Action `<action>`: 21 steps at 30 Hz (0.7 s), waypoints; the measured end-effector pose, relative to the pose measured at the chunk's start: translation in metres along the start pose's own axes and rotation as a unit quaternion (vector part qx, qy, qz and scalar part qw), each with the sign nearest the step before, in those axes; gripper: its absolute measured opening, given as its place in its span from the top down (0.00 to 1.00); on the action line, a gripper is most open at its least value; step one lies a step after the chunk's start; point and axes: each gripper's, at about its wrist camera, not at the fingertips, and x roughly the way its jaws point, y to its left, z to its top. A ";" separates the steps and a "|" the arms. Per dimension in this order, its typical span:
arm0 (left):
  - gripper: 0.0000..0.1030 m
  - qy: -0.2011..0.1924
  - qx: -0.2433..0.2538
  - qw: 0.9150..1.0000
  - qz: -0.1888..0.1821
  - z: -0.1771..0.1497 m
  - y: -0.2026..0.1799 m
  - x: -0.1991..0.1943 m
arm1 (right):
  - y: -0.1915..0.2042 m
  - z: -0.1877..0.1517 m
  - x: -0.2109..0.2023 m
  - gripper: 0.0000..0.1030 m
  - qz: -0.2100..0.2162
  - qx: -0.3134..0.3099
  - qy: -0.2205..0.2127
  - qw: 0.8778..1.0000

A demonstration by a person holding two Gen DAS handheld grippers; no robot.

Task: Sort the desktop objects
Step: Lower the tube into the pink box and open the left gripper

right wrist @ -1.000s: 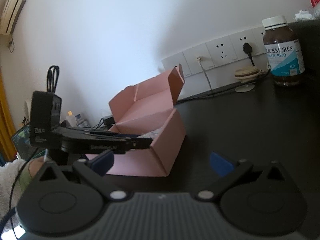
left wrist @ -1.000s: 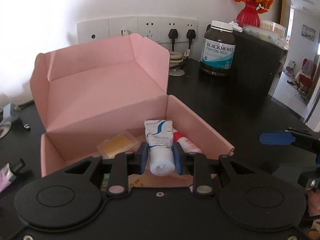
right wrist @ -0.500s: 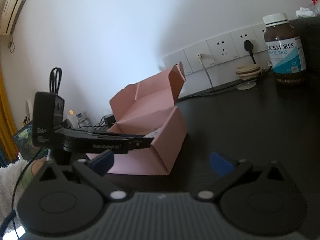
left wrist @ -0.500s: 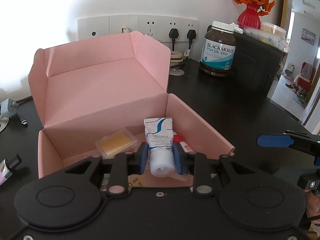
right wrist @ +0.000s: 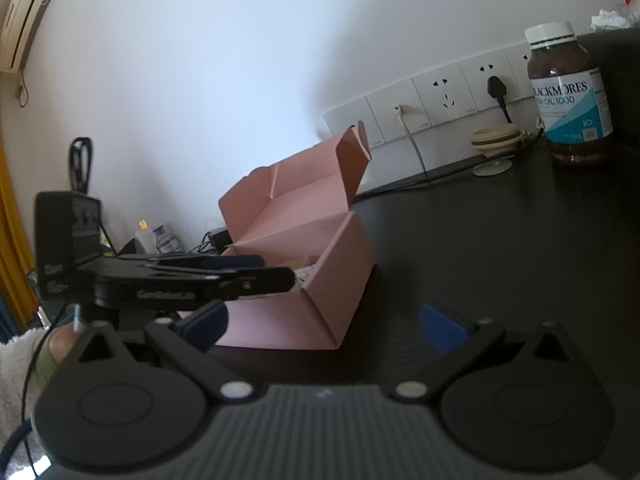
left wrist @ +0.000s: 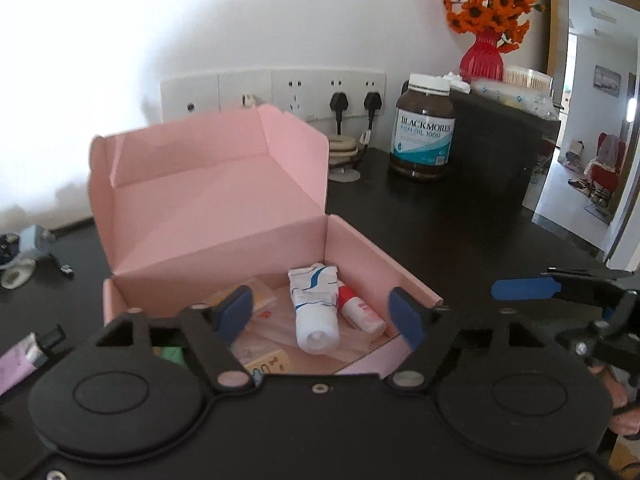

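Opening now, the left claw (left wrist: 320, 314) has released the white tube (left wrist: 314, 312) into the pink box (left wrist: 384, 260), apparently placed; right claw (right wrist: 324, 326) is open, empty.

One pink box (left wrist: 224, 216), one white tube (left wrist: 314, 308), one red-capped bottle (left wrist: 360, 314), one brown jar (left wrist: 425, 128), one red vase (left wrist: 480, 58), two black plugs (left wrist: 339, 101), two hand-held grippers (left wrist: 320, 314).

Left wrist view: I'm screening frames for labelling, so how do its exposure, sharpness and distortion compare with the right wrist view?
Left wrist view: the wall at upper left is blown out to white; the white tube in the pink box is slightly soft; the orange flowers are smeared. Right wrist view: evenly lit and dimmer; the pink box is soft, the fish oil bottle label readable. Both views bend straight lines near the edges.
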 end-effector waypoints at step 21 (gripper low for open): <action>0.00 -0.122 0.022 0.989 0.081 -0.047 0.013 -0.110 | 0.001 -0.001 -0.004 0.01 -0.004 -0.002 -0.009 1.000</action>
